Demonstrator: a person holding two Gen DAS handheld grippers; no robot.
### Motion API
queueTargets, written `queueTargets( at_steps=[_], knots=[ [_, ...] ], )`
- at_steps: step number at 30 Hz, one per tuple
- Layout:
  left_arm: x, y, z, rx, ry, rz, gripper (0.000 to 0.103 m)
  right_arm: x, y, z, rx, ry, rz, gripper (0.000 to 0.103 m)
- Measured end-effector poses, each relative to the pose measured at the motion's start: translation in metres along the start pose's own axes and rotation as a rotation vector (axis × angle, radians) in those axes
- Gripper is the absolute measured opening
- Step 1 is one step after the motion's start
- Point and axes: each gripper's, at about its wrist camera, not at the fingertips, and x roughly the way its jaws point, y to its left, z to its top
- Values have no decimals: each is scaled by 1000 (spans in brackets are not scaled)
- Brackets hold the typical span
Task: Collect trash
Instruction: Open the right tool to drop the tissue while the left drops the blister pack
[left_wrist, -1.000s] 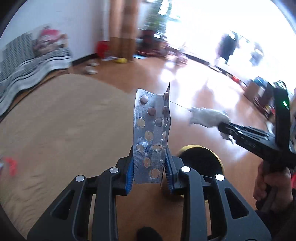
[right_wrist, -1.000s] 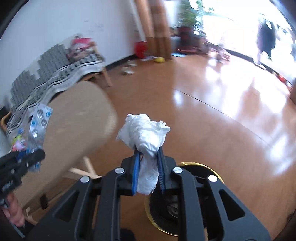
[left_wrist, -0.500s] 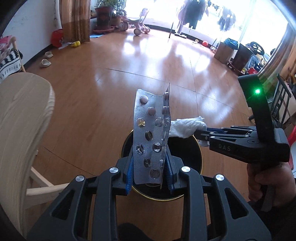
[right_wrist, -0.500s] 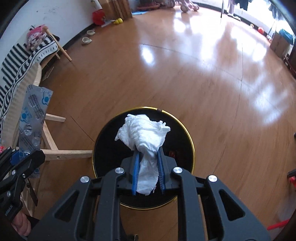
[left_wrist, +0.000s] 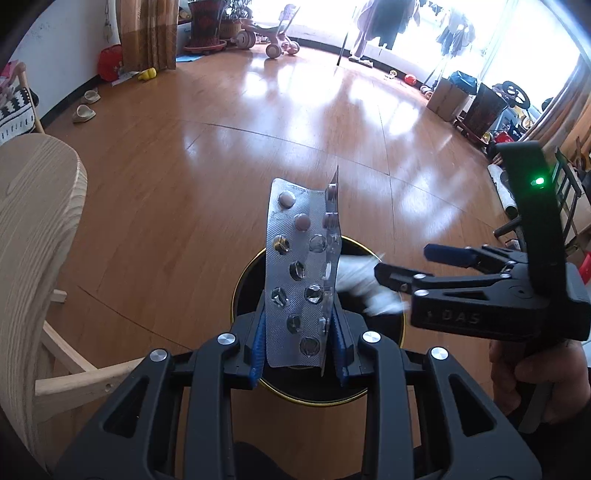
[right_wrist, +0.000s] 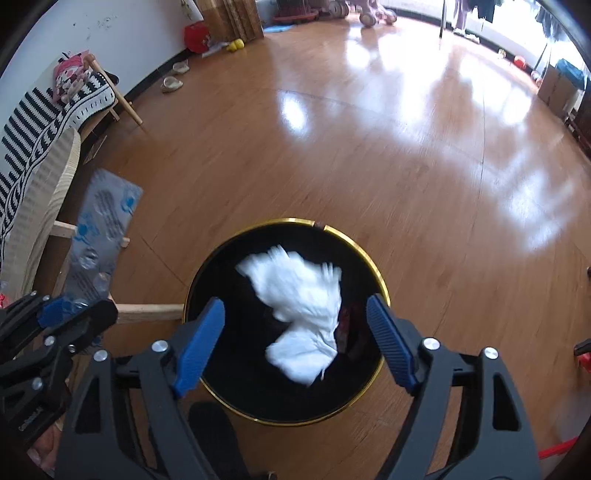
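1. Floor (right_wrist: 369, 166) of glossy orange-brown wood fills both views, with bright window glare toward 12 and 1 o'clock.
2. Pale wooden chair (left_wrist: 33, 229) stands at 9 o'clock in the left wrist view; its rails reach toward the bin.
3. Black bin (right_wrist: 207, 280) with a gold rim sits on the floor below both grippers, at 6 o'clock in the right wrist view and partly hidden behind the left tongs in the other.
4. Right gripper (right_wrist: 295, 339) hangs over the bin mouth with its blue pads (right_wrist: 199, 343) spread wide, one at 7 o'clock and one at 5 o'clock, clasping nothing. From the left wrist view it enters from 3 o'clock, a green light on its housing, a hand (left_wrist: 535, 384) around its grip.
5. Left gripper (left_wrist: 299, 347) is closed tight on the lower end of the blister pack, a blue pad against each side. In the right wrist view it sits at 8 o'clock.
6. White tissue (right_wrist: 299, 310), crumpled and motion-blurred, lies between the open right fingers without touching either, inside the circle of the bin's rim; whether it is in the air or resting in the bin cannot be told.
7. Silver blister pack (left_wrist: 299, 273) stands nearly upright out of the left tongs, toward 12 o'clock, above the near edge of the bin; several pockets look burst, a few show pills.
8. Slippers (left_wrist: 85, 107) lie by the wall near 10 o'clock.
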Motion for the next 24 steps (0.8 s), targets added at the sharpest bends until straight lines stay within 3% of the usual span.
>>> queueTargets(
  at_steps=[12,16,21,24],
  knots=[
    [20,-13,-5,32,72,-91,30,-11,-22,2,106,-52,-45,77],
    [22,-17,-7,59,74,-77,55,-11,-26,4,121,-61,-51,77],
    [11,-8,-7,55,60,-59,62,-10,-26,4,115,-63,-43,78],
    [-14,3,-6,29,15,-35,75,-16,-16,4,92,-77,-24,78]
  ],
)
